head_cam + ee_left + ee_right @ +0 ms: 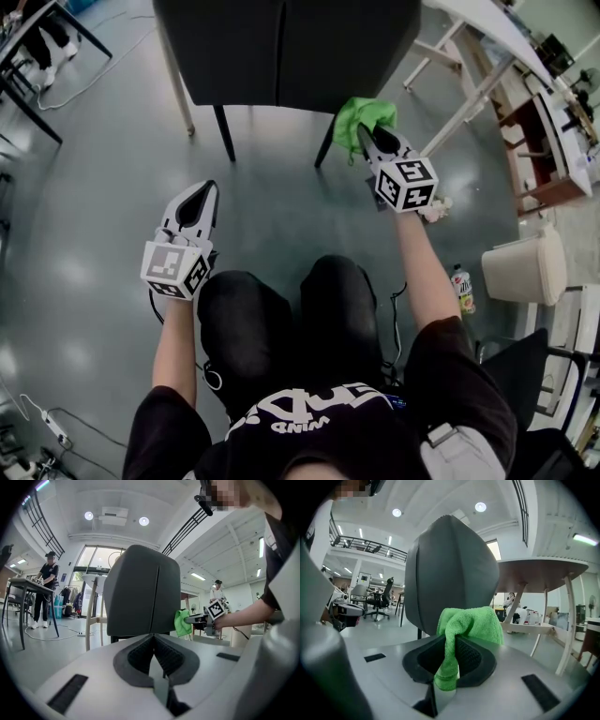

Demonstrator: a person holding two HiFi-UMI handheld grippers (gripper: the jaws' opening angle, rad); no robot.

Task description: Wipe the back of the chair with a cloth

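The chair's dark grey back (281, 47) stands upright in front of me on thin legs. My right gripper (372, 142) is shut on a green cloth (364, 116), which is bunched at its tip near the lower right corner of the back. In the right gripper view the cloth (468, 625) hangs between the jaws, with the chair back (450, 573) close behind it; whether they touch is unclear. My left gripper (202, 199) is shut and empty, held lower and further from the chair. The left gripper view shows the chair back (140, 592) and the cloth (182, 622) at its right edge.
A white table (487, 28) with slanted legs stands to the right of the chair. A bottle (462, 289) and a white bin (525, 267) are on the floor at my right. A dark desk (28, 56) is at far left. Cables and a power strip (52, 427) lie on the floor.
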